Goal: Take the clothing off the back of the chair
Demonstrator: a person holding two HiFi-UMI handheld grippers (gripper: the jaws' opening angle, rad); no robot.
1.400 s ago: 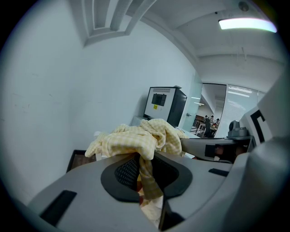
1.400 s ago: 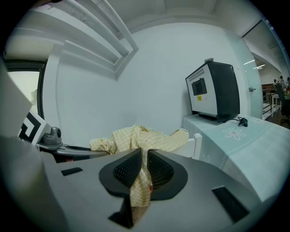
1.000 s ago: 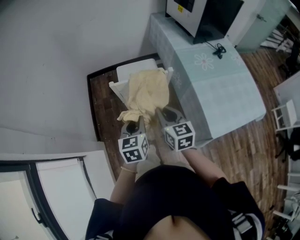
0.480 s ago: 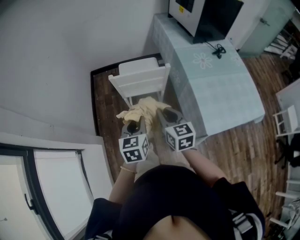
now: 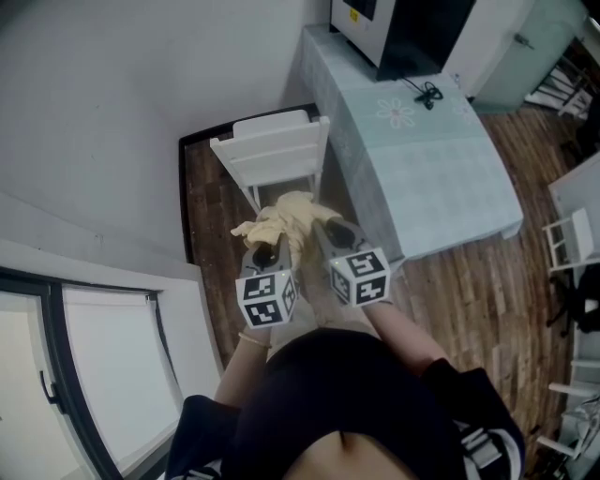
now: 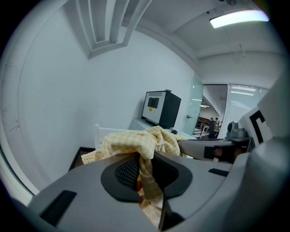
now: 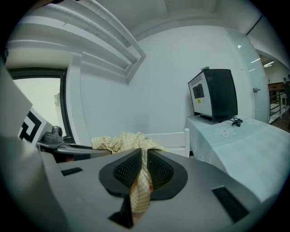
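Note:
A pale yellow checked garment [image 5: 284,217] hangs bunched between both grippers, held in the air clear of the white chair [image 5: 272,153] behind it. My left gripper [image 5: 264,248] is shut on one part of the cloth [image 6: 136,145], which runs down between its pads. My right gripper [image 5: 323,234] is shut on another fold [image 7: 138,176]. The chair's back [image 7: 170,138] is bare in the right gripper view, beyond the cloth. The two grippers sit side by side, close in front of the person's body.
A table with a pale green cloth [image 5: 422,159] stands right of the chair, carrying a dark box-like appliance [image 5: 398,28] and a cable. A white wall [image 5: 112,112] is at left, a window frame [image 5: 56,375] at lower left. Wood floor [image 5: 487,281] lies to the right.
The garment has come off the chair back, which now stands bare. Both grippers have drawn back from the chair with the cloth bunched between them.

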